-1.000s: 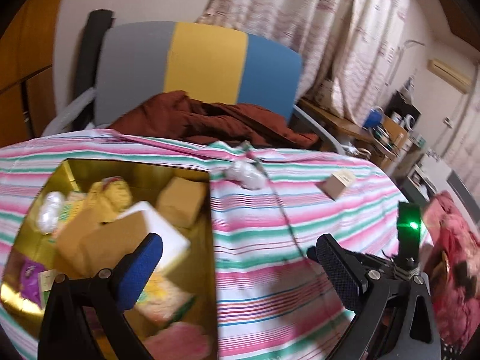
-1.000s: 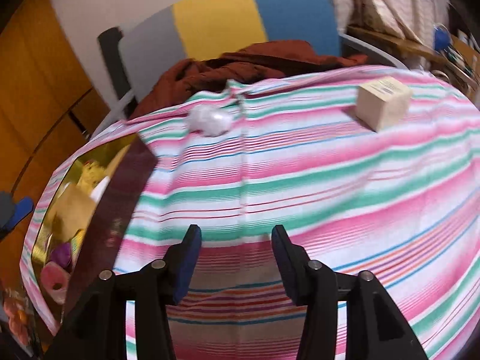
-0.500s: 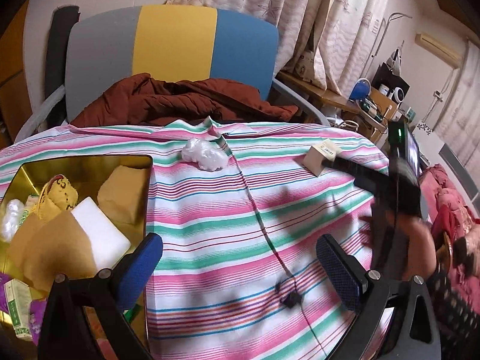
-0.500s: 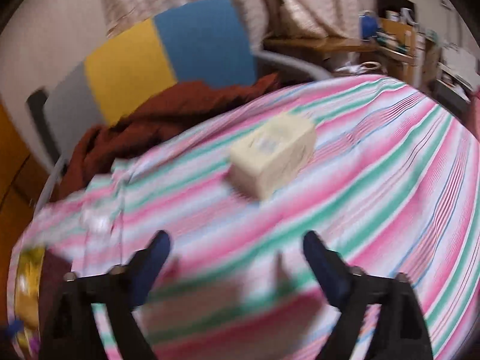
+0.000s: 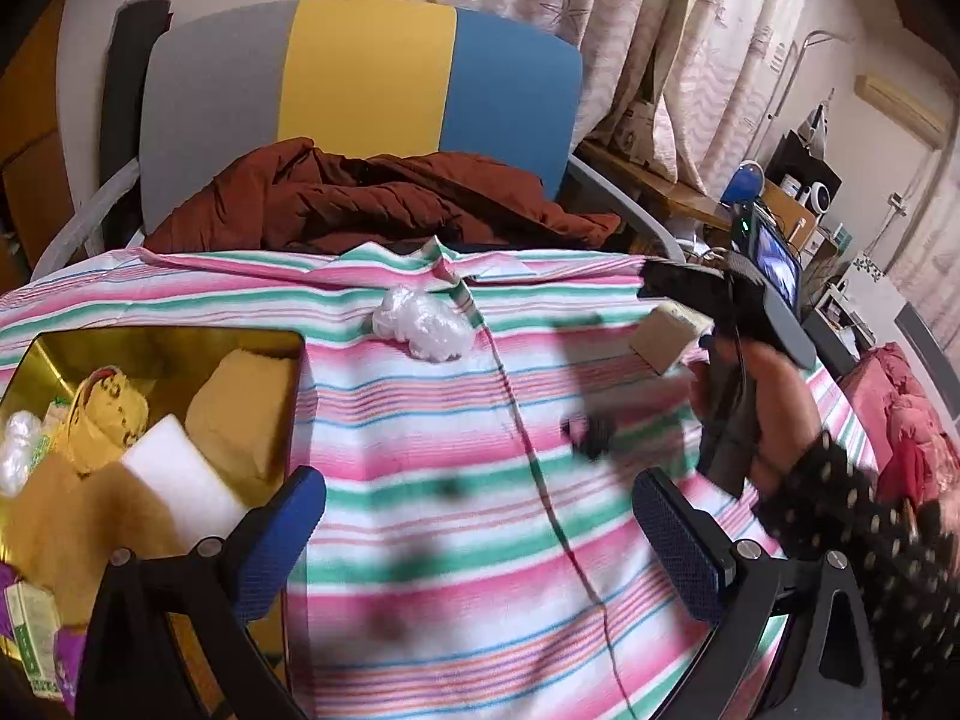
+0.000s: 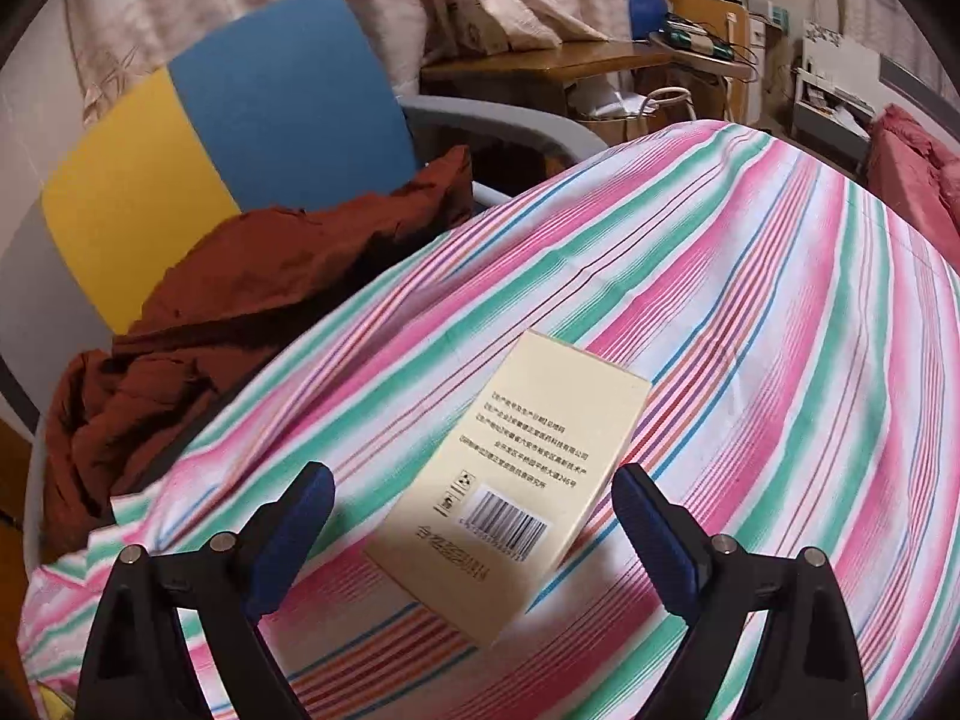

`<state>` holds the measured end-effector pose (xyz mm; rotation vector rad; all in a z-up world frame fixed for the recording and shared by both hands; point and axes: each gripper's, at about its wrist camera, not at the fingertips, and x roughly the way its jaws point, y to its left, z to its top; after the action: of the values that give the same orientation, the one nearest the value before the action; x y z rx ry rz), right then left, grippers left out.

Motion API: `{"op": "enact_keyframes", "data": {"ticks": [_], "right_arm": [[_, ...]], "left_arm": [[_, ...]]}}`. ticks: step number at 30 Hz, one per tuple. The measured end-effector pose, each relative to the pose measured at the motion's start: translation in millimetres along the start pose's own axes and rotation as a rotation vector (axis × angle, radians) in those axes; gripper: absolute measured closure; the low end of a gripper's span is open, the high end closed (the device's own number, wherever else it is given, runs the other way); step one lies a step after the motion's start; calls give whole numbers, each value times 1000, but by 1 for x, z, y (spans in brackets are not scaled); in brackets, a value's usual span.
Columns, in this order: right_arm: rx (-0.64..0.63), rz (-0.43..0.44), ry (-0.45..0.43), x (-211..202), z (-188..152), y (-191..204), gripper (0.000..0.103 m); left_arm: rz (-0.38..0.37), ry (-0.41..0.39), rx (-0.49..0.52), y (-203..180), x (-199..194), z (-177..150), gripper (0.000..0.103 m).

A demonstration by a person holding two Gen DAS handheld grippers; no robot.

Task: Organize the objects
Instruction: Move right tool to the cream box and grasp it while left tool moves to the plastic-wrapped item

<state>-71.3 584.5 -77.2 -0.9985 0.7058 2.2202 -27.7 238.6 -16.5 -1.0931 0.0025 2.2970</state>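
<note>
Right wrist view: the right gripper [image 6: 474, 531] straddles a cream carton [image 6: 510, 480] lying flat on the soft striped cloth [image 6: 750, 300], jaws closing, pads not yet touching, presumably to carry it off. Left gripper [image 5: 480, 531] hangs wide and empty beside the gold tin [image 5: 162, 339] of wrapped goods; beyond, crinkly plastic [image 5: 420, 324].

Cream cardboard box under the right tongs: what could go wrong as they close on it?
The cream cardboard box lies skewed between the closing, not yet touching right tongs, so the pads may catch corners and twist it. The loose striped tablecloth could bunch. The gold tin looks crowded, so it might not fit.
</note>
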Motion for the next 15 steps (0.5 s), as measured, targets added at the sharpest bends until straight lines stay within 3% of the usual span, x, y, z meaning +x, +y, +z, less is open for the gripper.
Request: {"op": "enact_keyframes", "data": {"ticks": [7, 15], "right_arm": [[-117, 49, -84, -17, -16, -14, 45], [-257, 51, -187, -28, -45, -7, 50]], "left_arm": [[5, 4, -37, -7, 34, 30, 0], [87, 56, -139, 1, 106, 70, 0]]}}
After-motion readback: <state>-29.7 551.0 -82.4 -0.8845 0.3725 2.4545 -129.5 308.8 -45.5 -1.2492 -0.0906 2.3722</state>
